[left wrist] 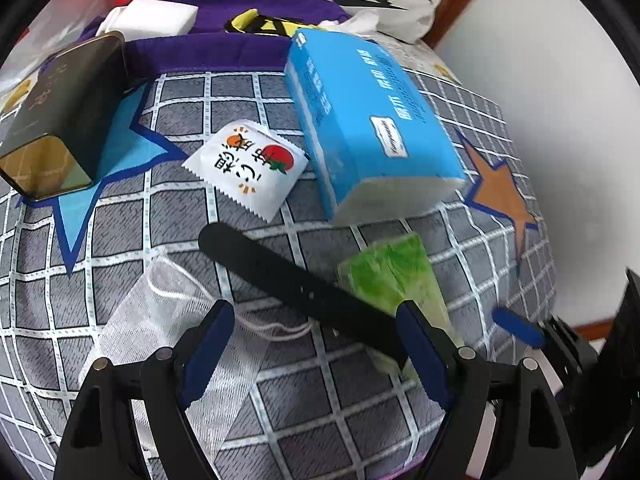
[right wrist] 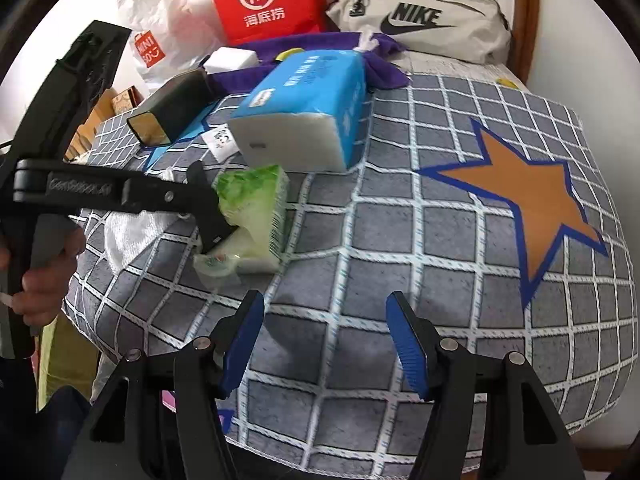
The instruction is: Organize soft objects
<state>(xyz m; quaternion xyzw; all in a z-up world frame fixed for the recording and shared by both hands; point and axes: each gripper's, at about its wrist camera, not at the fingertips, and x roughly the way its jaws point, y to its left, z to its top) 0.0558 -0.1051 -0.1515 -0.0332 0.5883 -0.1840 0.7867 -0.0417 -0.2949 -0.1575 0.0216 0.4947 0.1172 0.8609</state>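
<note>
My left gripper [left wrist: 314, 312] hangs open just above the bed, pointing steeply down. A black flat strap [left wrist: 296, 284] lies slantwise between its blue pads, and nothing presses on it. The green tissue pack [left wrist: 396, 276] [right wrist: 256, 200] lies by the right pad, with a white mesh pouch [left wrist: 168, 320] by the left one. Farther back sit a white printed sachet [left wrist: 248, 168] and a blue tissue pack [left wrist: 372, 120] [right wrist: 304, 120]. My right gripper [right wrist: 325, 308] is open over bare checked blanket [right wrist: 400, 240], holding nothing.
A dark tin box [left wrist: 60, 120] [right wrist: 172, 108] lies at the left. Behind it are purple cloth [left wrist: 200, 52], a white block [left wrist: 156, 18], a red paper bag [right wrist: 264, 0] and a grey Nike bag [right wrist: 420, 20]. A hand [right wrist: 44, 280] holds the left tool. The bed edge drops off on the right.
</note>
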